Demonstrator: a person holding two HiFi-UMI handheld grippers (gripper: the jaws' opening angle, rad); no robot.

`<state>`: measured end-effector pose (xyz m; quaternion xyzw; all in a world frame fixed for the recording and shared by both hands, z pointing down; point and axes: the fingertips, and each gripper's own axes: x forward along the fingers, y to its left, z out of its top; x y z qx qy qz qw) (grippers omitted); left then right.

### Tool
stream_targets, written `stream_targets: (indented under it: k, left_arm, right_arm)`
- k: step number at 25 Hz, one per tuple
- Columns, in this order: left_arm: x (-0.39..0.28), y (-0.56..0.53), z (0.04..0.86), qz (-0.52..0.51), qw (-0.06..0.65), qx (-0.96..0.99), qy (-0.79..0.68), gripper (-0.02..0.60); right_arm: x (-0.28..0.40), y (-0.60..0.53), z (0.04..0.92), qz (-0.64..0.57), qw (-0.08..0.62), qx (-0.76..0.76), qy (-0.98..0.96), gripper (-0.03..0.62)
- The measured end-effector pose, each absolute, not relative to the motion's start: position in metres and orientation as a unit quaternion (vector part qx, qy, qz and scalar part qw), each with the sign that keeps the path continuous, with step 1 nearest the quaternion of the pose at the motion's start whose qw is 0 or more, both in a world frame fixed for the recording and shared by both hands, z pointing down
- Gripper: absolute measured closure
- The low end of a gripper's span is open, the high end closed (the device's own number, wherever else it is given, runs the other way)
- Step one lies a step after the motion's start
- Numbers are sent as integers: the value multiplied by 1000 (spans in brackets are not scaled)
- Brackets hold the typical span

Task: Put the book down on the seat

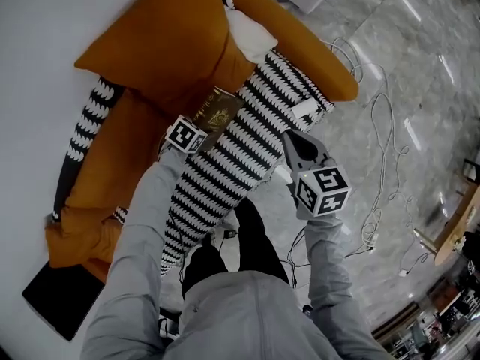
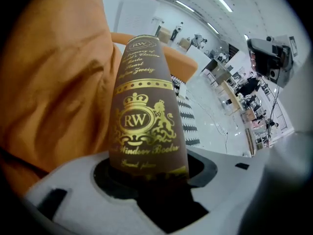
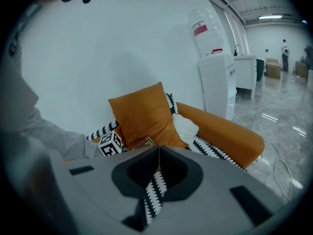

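Note:
A brown book (image 1: 218, 112) with a gold crest on its cover is clamped by its lower edge in my left gripper (image 1: 199, 130). It stands up between the jaws in the left gripper view, where the book (image 2: 146, 111) fills the middle and the left gripper (image 2: 149, 173) grips its bottom. It is just in front of the big orange cushion (image 1: 161, 40), above the black-and-white zigzag throw (image 1: 240, 156) that covers the sofa seat. Whether the book touches the seat cannot be told. My right gripper (image 1: 287, 136) is shut and empty over the seat's front edge; its jaws meet in the right gripper view (image 3: 159, 150).
The orange sofa has an armrest (image 1: 319, 55) at the right and a white pillow (image 1: 251, 34) beside the cushion. Cables (image 1: 379, 152) trail over the marble floor. A black flat object (image 1: 56, 298) lies at the lower left. A water dispenser (image 3: 215, 80) stands behind the sofa.

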<state>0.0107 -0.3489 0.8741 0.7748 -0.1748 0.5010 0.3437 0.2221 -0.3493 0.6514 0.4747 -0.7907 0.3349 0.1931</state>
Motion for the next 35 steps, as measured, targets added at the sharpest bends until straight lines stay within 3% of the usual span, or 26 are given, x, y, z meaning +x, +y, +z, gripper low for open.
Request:
stream_targets:
  k: [10, 15, 24, 32, 35]
  left_arm:
    - [11, -354, 915, 519, 356, 760, -164, 337]
    - [-4, -360, 917, 519, 356, 752, -196, 295]
    - [-58, -368, 878, 514, 326, 747, -267, 279]
    - [-74, -364, 787, 410, 306, 792, -332, 282]
    - [-82, -349, 729, 357, 293, 810, -360, 350]
  right_arm:
    - [230, -353, 677, 356, 197, 469, -784, 563]
    - [225, -349, 678, 360, 198, 462, -786, 563]
    - [200, -351, 651, 338, 200, 447, -804, 563]
    - [186, -329, 598, 308, 189, 464, -808, 563]
    - [179, -312, 565, 294, 182, 476, -808, 563]
